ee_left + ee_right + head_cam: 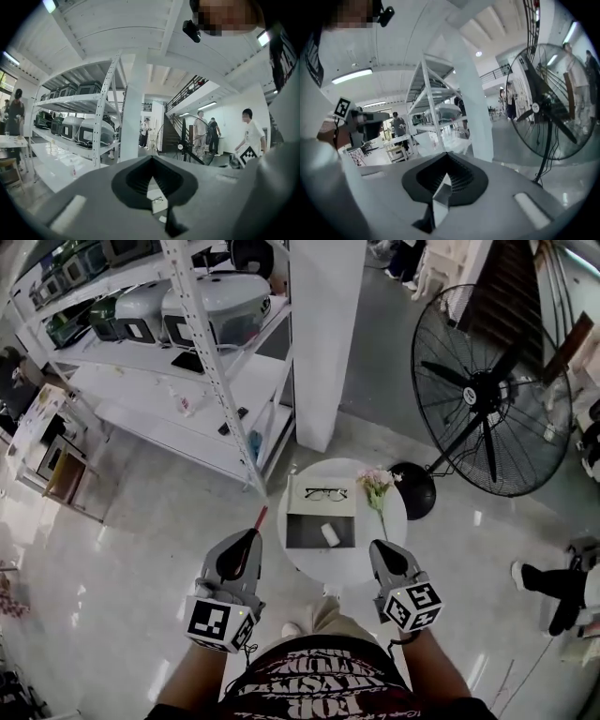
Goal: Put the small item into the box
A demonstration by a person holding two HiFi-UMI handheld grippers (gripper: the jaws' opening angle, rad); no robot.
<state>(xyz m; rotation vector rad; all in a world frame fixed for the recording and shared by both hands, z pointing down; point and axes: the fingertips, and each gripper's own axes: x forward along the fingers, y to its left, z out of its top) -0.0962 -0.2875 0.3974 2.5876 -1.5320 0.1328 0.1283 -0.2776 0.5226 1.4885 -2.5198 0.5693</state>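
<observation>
Closed and empty, both: left tongs, right tongs – held just short of the table; ahead, between them, small white item on open box's dark half.

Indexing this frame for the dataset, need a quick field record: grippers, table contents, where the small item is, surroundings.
left gripper: shut, empty, held short of the table
right gripper: shut, empty, by the table's near edge in the head view
table: small, round, white
small item: white, lying on the dark panel
glasses: on the light panel beyond it
flowers: pink, on the table's right side
surroundings: standing fan right, shelving left
task status: item not yet picked up
</observation>
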